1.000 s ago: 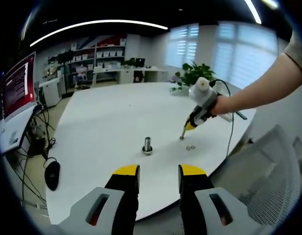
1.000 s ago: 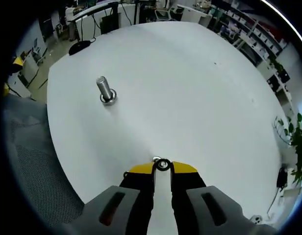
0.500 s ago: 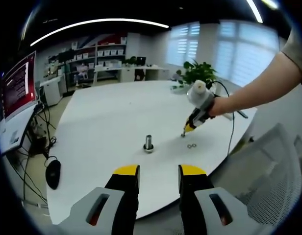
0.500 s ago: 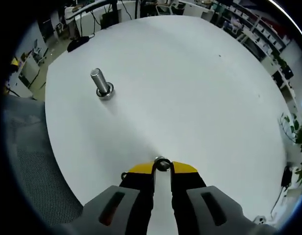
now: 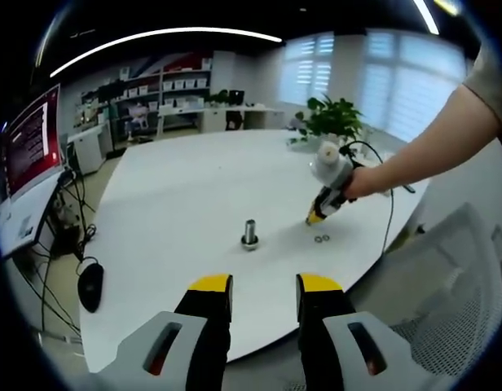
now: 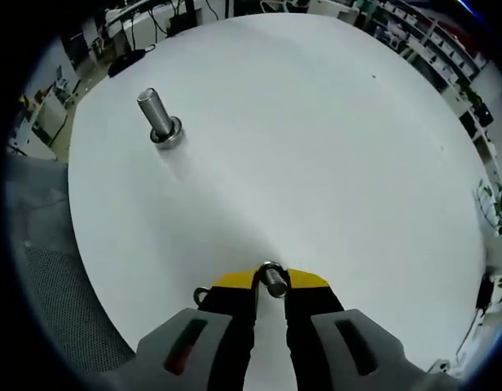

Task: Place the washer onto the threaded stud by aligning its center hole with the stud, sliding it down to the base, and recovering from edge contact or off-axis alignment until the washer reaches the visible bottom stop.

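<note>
Right hand-held gripper point(image 6: 270, 281) has lifted its pinched washer point(image 6: 271, 275) off the white table point(image 6: 316, 147); left hand-held gripper point(image 5: 263, 287) narrowly parted.

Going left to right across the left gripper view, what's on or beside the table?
Red monitor → mouse → threaded stud → right gripper → loose washers → mesh chair.
</note>
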Demonstrator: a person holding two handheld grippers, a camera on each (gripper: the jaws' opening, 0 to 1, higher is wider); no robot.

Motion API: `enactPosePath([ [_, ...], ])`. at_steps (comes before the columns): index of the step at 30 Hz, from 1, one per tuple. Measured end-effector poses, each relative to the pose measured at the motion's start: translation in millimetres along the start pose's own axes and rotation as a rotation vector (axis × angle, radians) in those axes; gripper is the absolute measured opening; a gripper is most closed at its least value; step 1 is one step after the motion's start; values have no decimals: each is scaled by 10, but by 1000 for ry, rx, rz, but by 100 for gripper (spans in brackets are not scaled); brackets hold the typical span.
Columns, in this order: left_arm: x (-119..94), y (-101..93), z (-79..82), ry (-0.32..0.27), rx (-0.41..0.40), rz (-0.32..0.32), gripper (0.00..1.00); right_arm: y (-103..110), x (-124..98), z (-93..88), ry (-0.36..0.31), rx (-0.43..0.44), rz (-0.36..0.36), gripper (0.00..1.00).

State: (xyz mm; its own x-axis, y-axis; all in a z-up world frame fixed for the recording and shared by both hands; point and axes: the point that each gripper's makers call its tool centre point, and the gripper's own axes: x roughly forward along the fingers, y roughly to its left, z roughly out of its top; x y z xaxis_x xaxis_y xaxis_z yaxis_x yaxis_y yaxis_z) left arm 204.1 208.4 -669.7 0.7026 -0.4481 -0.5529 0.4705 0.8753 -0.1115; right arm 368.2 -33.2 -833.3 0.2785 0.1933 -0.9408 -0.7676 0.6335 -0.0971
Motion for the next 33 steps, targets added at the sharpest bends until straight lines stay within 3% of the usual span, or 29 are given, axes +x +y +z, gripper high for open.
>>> enactPosePath([
  [8,-1,5,-8,3,0,4,29,-25,-49,-33,-10,-4,-9,18],
  [16,-1,-8,1,-2,0,-3,29,8,-163,-205,1,2,-13,20],
  [21,-4,-16,13,-8,1,-8,29,127,-224,-353,1,25,18,20],
  [24,-4,-22,11,-8,7,-9,29,285,-205,-378,-13,67,89,21],
  [26,-6,-29,10,-7,7,-11,29,317,-198,-377,-22,73,101,21],
  [33,-4,-28,7,-6,7,-13,29,481,-159,-417,12,-21,117,21],
])
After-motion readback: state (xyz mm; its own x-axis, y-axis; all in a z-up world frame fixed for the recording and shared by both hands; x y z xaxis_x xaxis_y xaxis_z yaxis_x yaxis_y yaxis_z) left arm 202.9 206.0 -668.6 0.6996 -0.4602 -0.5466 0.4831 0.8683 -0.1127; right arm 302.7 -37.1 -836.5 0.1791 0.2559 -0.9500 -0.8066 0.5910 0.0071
